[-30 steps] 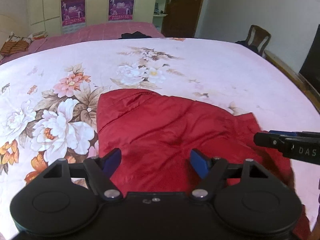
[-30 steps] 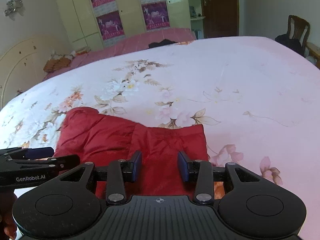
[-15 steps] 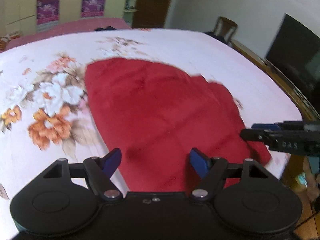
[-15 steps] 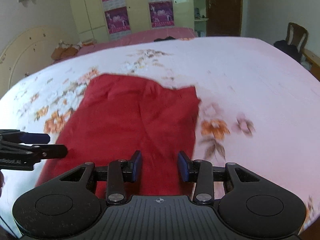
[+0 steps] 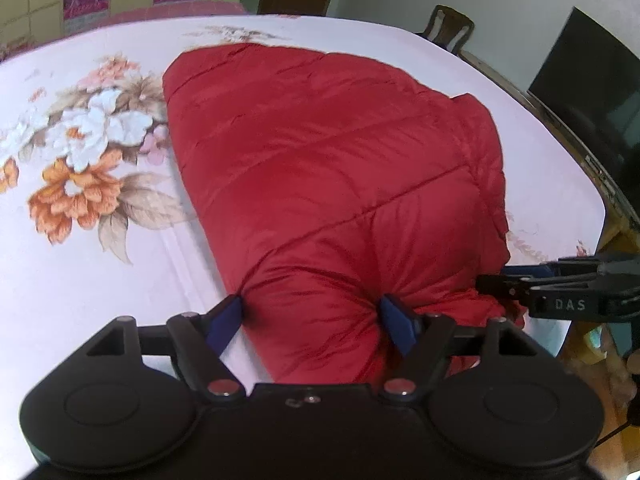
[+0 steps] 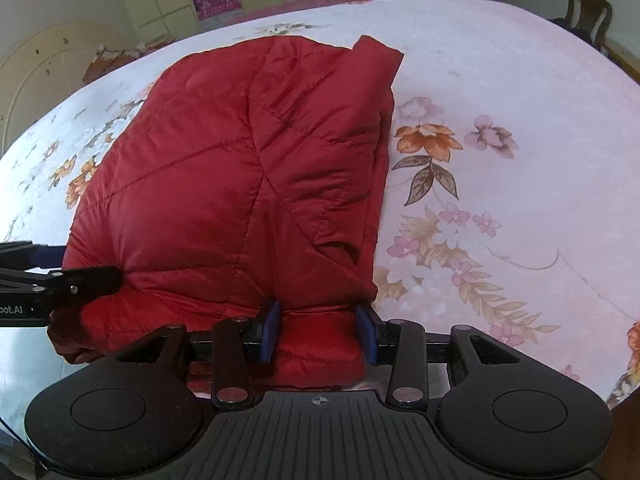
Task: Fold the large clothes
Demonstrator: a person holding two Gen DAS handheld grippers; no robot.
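From the left wrist, the left gripper has its jaws wide apart, straddling a puffed bunch at the near edge of the red jacket, which lies spread on the floral bed and reaches toward the bed's near edge. The blue pads touch or nearly touch the fabric on either side but are not pressed in, so nothing is held yet. The right gripper comes in from the right, its tip at the jacket's near right corner; from here I cannot tell how its jaws stand. From the right wrist, the right gripper has its jaws apart around a thick roll of the jacket's hem, with padding filling the gap but no squeeze visible. The left gripper shows at the left edge, tip against the jacket's near left corner. The step in hand looks like taking the near hem at two points for a fold away from the person. To do it well, both should close fully on all layers of the slippery quilted cloth, then lift together and level, carrying the hem to the far edge so that the fold lands square.
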